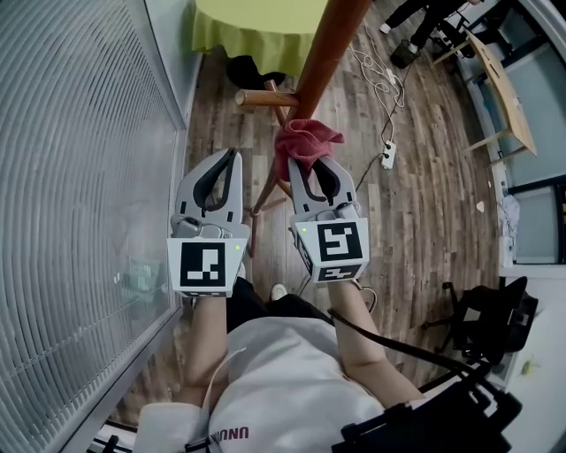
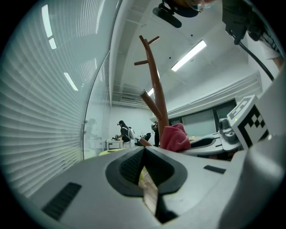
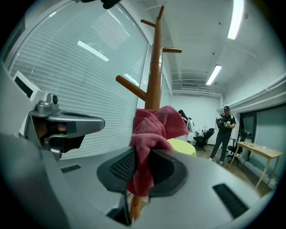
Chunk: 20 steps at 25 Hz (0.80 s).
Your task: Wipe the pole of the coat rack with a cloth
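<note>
Looking down in the head view, the right gripper (image 1: pixel 306 163) has its jaws pinched on a red cloth (image 1: pixel 305 137), which bunches out at the tips and presses against the brown pole (image 1: pixel 329 51) of the coat rack; the pole runs off toward one o'clock. A wooden peg (image 1: pixel 265 97) sticks out from the pole toward nine o'clock. The left gripper (image 1: pixel 234 154) sits just beside the right one at its nine o'clock, with its jaws drawn together and nothing in them. A yellow-green table (image 1: pixel 243 26) lies at twelve o'clock, window blinds (image 1: pixel 71 177) fill the nine o'clock side, and a power strip (image 1: pixel 387 159) rests on the plank floor at three o'clock.

Along the left gripper (image 2: pixel 144 149) in its own view, the jaw tips meet and grip nothing. The pole (image 2: pixel 156 85) rises toward twelve o'clock, and the cloth (image 2: pixel 175 137) sits against it at two o'clock from the tips.

In the right gripper view, the right gripper (image 3: pixel 143 152) is clamped on the cloth (image 3: pixel 154 126), a tail of which hangs down between the jaws. The pole (image 3: pixel 155 67) stands directly behind the cloth, and the left gripper (image 3: pixel 62 125) shows at nine o'clock. A person (image 3: pixel 223 129) stands at three o'clock.
</note>
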{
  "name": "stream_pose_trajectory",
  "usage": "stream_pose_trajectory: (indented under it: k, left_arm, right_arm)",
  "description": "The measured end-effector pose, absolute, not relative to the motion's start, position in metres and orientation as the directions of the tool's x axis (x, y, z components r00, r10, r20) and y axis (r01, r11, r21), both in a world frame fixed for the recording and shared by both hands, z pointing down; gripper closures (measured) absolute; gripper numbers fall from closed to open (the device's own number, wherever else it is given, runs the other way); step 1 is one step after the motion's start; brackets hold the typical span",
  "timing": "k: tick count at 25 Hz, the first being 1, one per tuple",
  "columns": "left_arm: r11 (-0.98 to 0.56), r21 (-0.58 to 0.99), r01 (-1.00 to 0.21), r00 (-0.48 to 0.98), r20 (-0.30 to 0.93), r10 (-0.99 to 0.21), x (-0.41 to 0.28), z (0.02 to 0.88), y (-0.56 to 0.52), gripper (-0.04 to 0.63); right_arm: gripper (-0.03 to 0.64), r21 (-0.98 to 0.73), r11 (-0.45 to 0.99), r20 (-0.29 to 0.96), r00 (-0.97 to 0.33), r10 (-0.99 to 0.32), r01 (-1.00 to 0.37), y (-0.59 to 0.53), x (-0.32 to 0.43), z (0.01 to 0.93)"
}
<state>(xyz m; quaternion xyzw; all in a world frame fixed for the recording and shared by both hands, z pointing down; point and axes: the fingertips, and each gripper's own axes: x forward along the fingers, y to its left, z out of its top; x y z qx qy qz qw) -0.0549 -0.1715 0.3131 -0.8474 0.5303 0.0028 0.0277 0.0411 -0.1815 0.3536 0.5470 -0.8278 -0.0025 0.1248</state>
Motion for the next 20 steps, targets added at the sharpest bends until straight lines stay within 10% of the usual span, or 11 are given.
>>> stream_pose_trajectory:
  k: [20]
  left_arm:
    - [-0.467, -0.042, -0.883, 0.466, 0.041, -0.884, -0.055, 0.343, -0.170, 0.583]
  right_arm:
    - [0.543, 0.131, 0.405, 0.303, -0.353, -0.885, -0.905, -0.177, 0.041, 0.391]
